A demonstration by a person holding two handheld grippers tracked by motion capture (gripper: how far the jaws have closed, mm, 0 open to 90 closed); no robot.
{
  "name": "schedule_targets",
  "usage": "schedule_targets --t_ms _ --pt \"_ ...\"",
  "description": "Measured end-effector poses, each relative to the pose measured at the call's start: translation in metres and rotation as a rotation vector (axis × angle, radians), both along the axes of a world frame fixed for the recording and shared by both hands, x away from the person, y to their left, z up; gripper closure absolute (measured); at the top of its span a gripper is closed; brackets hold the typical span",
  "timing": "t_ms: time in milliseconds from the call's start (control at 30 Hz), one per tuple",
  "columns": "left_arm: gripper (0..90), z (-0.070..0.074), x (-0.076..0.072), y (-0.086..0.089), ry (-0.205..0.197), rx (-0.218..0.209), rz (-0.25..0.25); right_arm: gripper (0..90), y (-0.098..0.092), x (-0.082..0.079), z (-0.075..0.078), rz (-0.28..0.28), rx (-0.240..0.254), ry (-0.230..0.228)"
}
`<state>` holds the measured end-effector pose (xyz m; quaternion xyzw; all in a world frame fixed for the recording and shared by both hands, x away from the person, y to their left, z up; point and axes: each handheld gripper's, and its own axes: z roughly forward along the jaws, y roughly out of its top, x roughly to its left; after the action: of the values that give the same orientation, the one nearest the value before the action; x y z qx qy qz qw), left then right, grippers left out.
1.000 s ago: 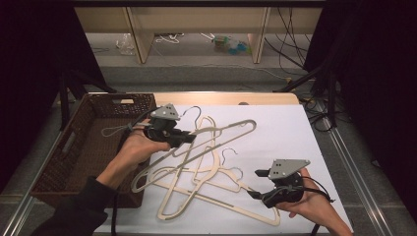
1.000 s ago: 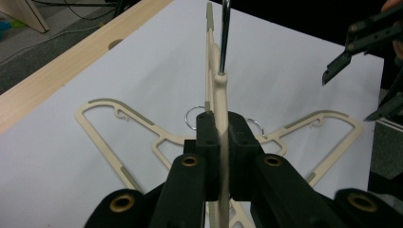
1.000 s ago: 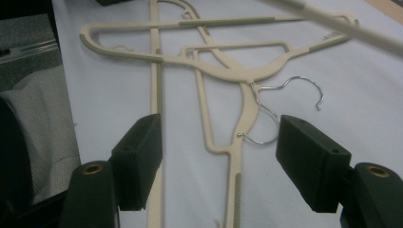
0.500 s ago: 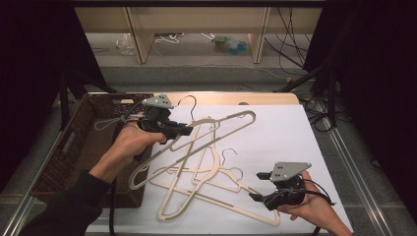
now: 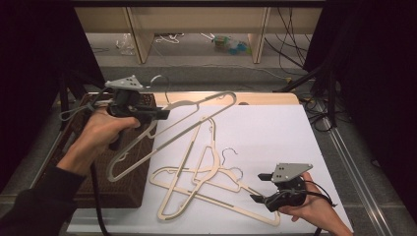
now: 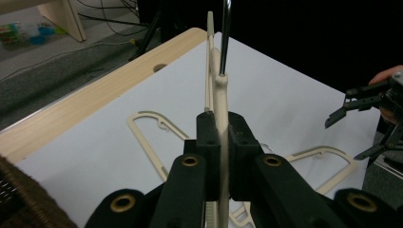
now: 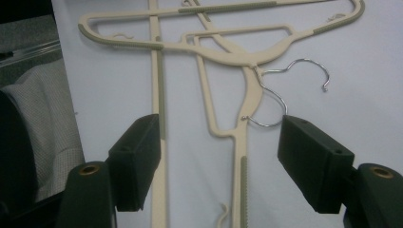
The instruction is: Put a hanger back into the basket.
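- The table (image 5: 275, 128), under a white sheet with a strip of bare wood along its far edge, carries everything; in the high view it spreads from the centre toward 3 o'clock.
- A dark wicker basket (image 5: 101, 194) sits at the table's 9 o'clock edge, partly under the left forearm.
- The lifted hanger (image 5: 169, 137), cream plastic with a metal hook, hangs tilted in the air over the basket's near side and the sheet, its hook end at about 1 o'clock and its far shoulder dipping toward 7 o'clock.
- A pile of cream hangers (image 5: 206, 184) lies flat on the sheet at 6 o'clock, crossed over one another, two metal hooks curling up near the middle.
- The left gripper (image 5: 162, 115), at 10 o'clock, has its jaws pressed tight on the lifted hanger's thin bar; the left gripper view shows the bar pinched edge-on between the pads (image 6: 207, 137).
- The right gripper (image 5: 259, 188) rests at 5 o'clock beside the pile, jaws spread wide and holding nothing; through them the right gripper view shows hangers lying on the sheet.
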<state>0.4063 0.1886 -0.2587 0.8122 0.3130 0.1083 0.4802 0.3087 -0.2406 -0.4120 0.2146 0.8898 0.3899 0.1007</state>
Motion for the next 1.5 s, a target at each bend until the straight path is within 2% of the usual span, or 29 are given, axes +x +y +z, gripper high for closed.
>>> schedule_targets --t_ms 133,167,300,333,500,533,700,767,867,1033,1167,1333,1400,1500 --pt "85.6 0.003 -0.001 0.021 -0.009 -0.018 0.028 31.1 0.002 -0.001 -0.003 -0.001 0.01 -0.002" --pt "85.6 0.003 -0.001 0.027 -0.022 -0.024 0.03 30.6 0.002 -0.001 -0.002 -0.001 0.007 0.005" --pt "85.6 0.001 -0.001 0.049 -0.025 -0.037 0.054 28.6 0.003 -0.003 -0.004 0.006 0.009 0.002" --pt "85.6 0.001 -0.001 0.049 -0.025 -0.037 0.054 28.6 0.003 -0.003 -0.004 0.006 0.009 0.002" --pt "85.6 -0.001 0.002 0.078 -0.029 -0.048 0.09 28.2 0.003 -0.003 -0.005 0.004 0.007 0.007" --pt "85.6 -0.002 0.002 0.087 -0.033 -0.051 0.111 28.2 0.003 -0.003 -0.005 0.004 0.008 0.006" --pt "85.6 -0.004 0.004 0.105 -0.039 -0.061 0.125 27.8 0.003 -0.003 -0.007 0.007 0.004 0.01" --pt "85.6 -0.007 0.007 0.118 -0.036 -0.051 0.139 27.7 0.003 -0.003 -0.007 0.007 0.002 0.015" --pt "85.6 -0.01 0.009 0.125 -0.04 -0.061 0.153 27.7 0.003 -0.003 -0.007 0.01 0.003 0.013" --pt "85.6 -0.021 0.012 0.146 -0.033 -0.02 0.191 27.2 0.003 -0.002 -0.009 0.01 0.002 0.021" --pt "85.6 -0.025 0.013 0.154 -0.027 -0.02 0.199 27.1 0.003 -0.002 -0.009 0.01 0.001 0.022" --pt "85.6 -0.027 0.01 0.173 -0.041 -0.034 0.212 27.1 0.003 -0.002 -0.009 0.008 0.002 0.024" --pt "85.6 -0.028 0.01 0.178 -0.042 -0.027 0.213 27.1 0.003 -0.002 -0.009 0.007 0.001 0.022" --pt "85.6 -0.032 0.01 0.189 -0.037 -0.009 0.242 27.1 0.003 -0.002 -0.009 0.008 0.002 0.022"
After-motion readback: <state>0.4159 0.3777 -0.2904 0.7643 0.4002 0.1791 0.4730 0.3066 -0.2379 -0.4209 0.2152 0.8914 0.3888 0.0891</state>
